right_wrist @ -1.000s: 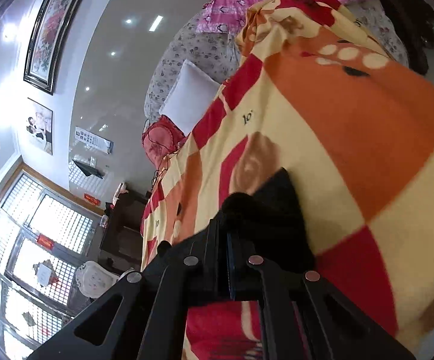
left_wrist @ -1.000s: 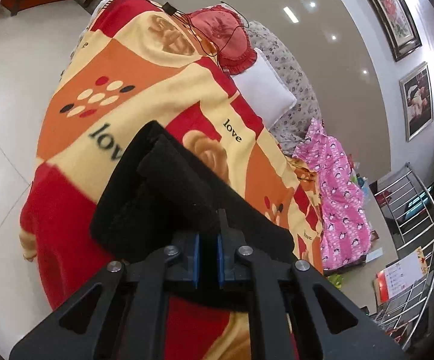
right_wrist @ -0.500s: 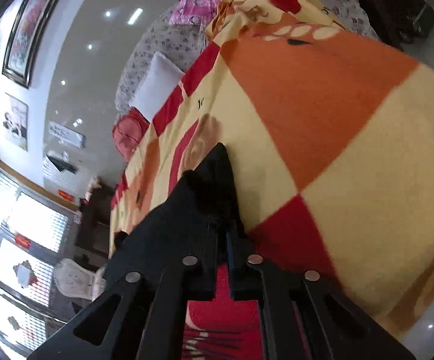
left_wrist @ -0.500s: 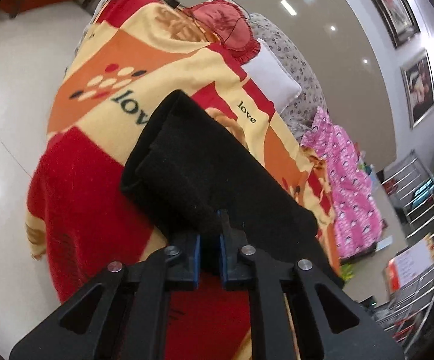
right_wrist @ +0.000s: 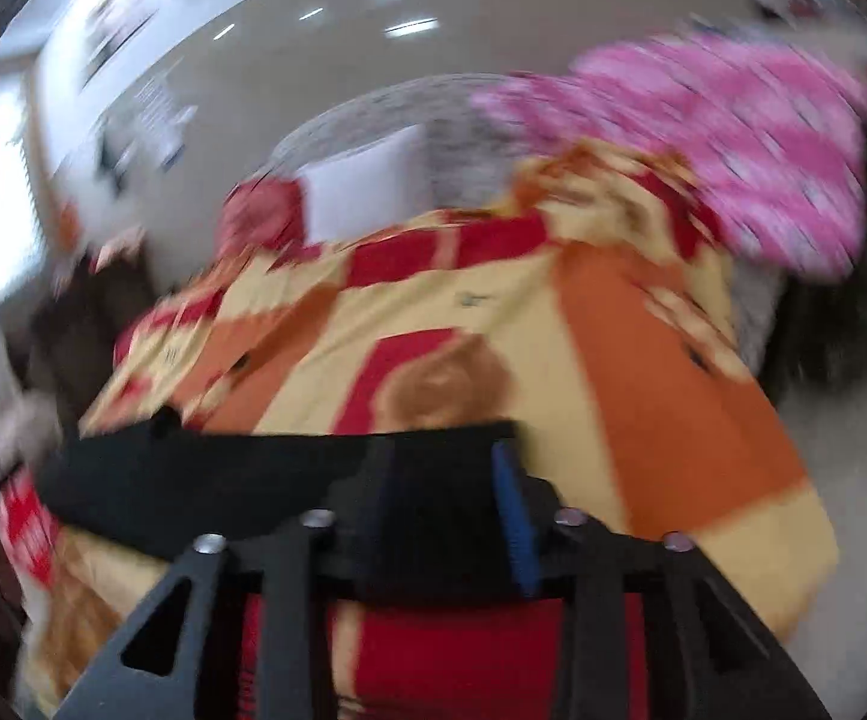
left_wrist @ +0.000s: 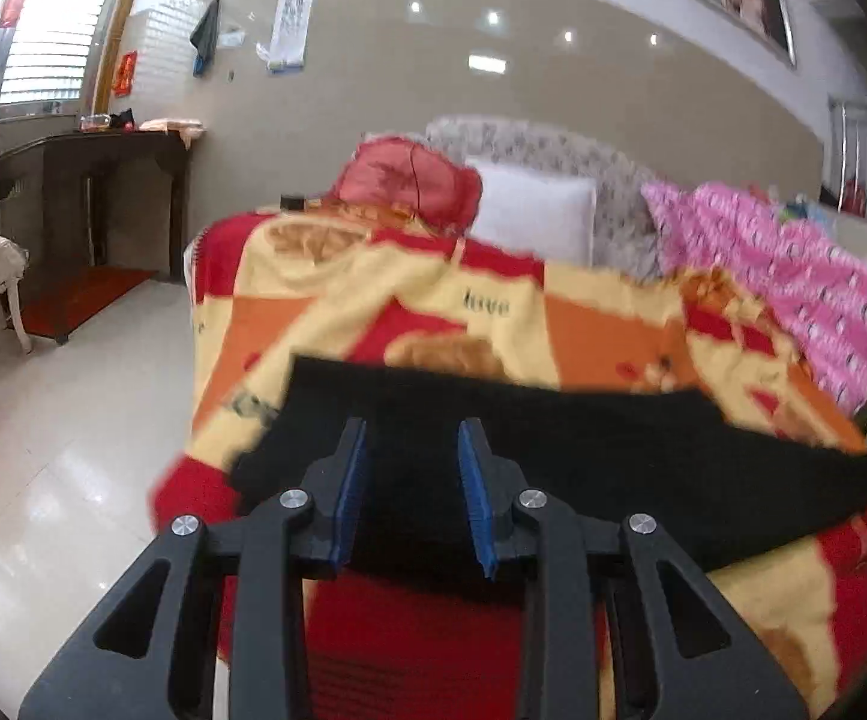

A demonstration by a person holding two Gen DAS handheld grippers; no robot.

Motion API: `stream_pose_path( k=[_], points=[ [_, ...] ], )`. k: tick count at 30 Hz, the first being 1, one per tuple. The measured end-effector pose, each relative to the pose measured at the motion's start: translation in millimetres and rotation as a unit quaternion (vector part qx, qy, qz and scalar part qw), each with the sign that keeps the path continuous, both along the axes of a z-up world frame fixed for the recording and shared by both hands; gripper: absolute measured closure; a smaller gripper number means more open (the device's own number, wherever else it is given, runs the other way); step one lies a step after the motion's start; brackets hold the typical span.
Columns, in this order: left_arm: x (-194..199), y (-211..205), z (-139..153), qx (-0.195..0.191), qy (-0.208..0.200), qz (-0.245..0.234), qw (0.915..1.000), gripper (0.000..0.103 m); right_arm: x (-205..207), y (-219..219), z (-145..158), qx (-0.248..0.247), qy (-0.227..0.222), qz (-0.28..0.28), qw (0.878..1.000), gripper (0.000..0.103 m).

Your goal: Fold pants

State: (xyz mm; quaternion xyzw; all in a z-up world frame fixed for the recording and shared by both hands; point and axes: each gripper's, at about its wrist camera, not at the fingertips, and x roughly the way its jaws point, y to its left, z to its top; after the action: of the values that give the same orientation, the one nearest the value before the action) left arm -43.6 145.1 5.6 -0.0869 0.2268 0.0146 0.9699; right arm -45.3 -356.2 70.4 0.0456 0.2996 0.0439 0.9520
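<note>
The black pants [left_wrist: 583, 450] lay as a folded strip across the patterned blanket [left_wrist: 553, 324] on the bed, because the left tongs [left_wrist: 412, 480] and right tongs [right_wrist: 445, 504] had just been opening, holding nothing, probably to release the finished fold.

I see a bed spread with a fleecy red, orange and yellow patterned blanket [left_wrist: 583, 330]. On it lie folded black fabric pants [left_wrist: 613, 450], a red cushion [left_wrist: 409, 183], a white pillow [left_wrist: 532, 219] and pink printed bedding [left_wrist: 793, 276].

Black pants [left_wrist: 583, 450] folded flat, on blanket [left_wrist: 583, 324]
</note>
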Motion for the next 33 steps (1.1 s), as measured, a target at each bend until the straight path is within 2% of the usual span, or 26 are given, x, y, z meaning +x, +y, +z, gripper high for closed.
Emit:
stream_pose_path(
  k=[2,3,5,6,7,8,10,12,14,15,16,17,19,20,22,23,26,28,29,31,32,33],
  points=[
    [16.5,7.2,-21.5,-0.021,0.034,0.005,0.9992,0.076,17.0,15.1,-8.0,-0.035,0.003,0.017,0.999,0.051],
    [12.4,9.8,-21.1,-0.023,0.015,0.003,0.9996,0.076,25.3,15.1,-15.8,-0.041,0.013,0.018,0.999,0.051],
    [11.8,11.1,-14.8,-0.032,0.029,0.003,0.9991,0.076,47.5,1.6,-45.7,-0.038,0.079,0.000,0.996,0.051],
    [12.2,11.5,-8.1,-0.040,0.029,0.001,0.9988,0.076,50.2,-4.5,-52.4,-0.019,0.082,0.001,0.996,0.050],
    [14.3,13.4,4.3,-0.047,0.020,-0.006,0.9987,0.076,44.2,-10.7,-50.4,0.003,0.054,0.007,0.998,0.049],
    [19.6,11.7,12.0,-0.047,0.016,-0.014,0.9987,0.075,44.1,-13.3,-52.9,0.013,0.059,0.012,0.998,0.045],
    [36.6,10.7,25.6,-0.050,0.013,-0.032,0.9982,0.071,42.7,-7.6,-54.9,-0.006,0.051,0.017,0.999,0.044],
    [63.0,10.4,29.5,-0.059,0.034,-0.039,0.9969,0.070,40.3,2.6,-58.2,-0.036,0.039,0.023,0.998,0.036],
    [87.9,13.6,15.6,-0.034,0.091,-0.013,0.9952,0.070,37.1,7.6,-61.1,-0.055,0.026,0.022,0.998,0.034],
    [99.5,19.5,-0.5,-0.039,0.131,0.005,0.9906,0.073,35.6,5.7,-59.5,-0.050,0.024,0.020,0.998,0.034],
    [97.2,28.3,-9.4,-0.069,0.118,0.005,0.9906,0.072,36.2,6.0,-58.1,-0.044,0.029,0.020,0.998,0.034],
    [91.2,30.5,-7.9,-0.073,0.103,0.005,0.9920,0.073,38.7,5.7,-53.9,-0.045,0.044,0.014,0.998,0.034],
    [83.6,28.9,-5.4,-0.069,0.100,0.002,0.9926,0.073,44.1,7.4,-35.7,-0.053,0.065,-0.019,0.996,0.035],
    [79.8,25.9,-2.9,-0.062,0.098,0.006,0.9933,0.073,43.5,19.5,-20.2,-0.050,0.050,-0.016,0.997,0.036],
    [77.9,21.2,-0.6,-0.049,0.098,0.013,0.9939,0.073,39.1,55.4,7.8,-0.043,0.003,0.045,0.998,0.036],
    [75.8,18.4,1.6,-0.043,0.098,0.016,0.9941,0.073,39.5,89.0,23.0,-0.039,-0.018,0.097,0.994,0.036],
    [74.3,17.5,0.5,-0.037,0.095,0.017,0.9946,0.073,55.7,156.7,31.5,-0.007,-0.008,0.191,0.982,0.035],
    [78.0,14.6,-4.1,-0.032,0.093,0.014,0.9951,0.072,81.4,200.7,19.3,0.010,0.027,0.210,0.977,0.036],
    [79.9,16.8,-6.0,-0.033,0.093,0.012,0.9951,0.072,94.7,224.0,10.0,0.008,0.047,0.211,0.976,0.037],
    [85.4,23.3,-10.3,-0.040,0.095,0.007,0.9947,0.073,107.6,254.4,-2.3,0.001,0.078,0.228,0.970,0.055],
    [89.3,24.4,-11.1,-0.043,0.096,0.006,0.9945,0.073,114.4,271.8,-9.6,-0.005,0.100,0.254,0.962,0.070],
    [89.7,25.7,-10.8,-0.045,0.096,0.004,0.9944,0.073,118.7,280.8,-15.4,-0.014,0.111,0.270,0.956,0.076]
  ],
)
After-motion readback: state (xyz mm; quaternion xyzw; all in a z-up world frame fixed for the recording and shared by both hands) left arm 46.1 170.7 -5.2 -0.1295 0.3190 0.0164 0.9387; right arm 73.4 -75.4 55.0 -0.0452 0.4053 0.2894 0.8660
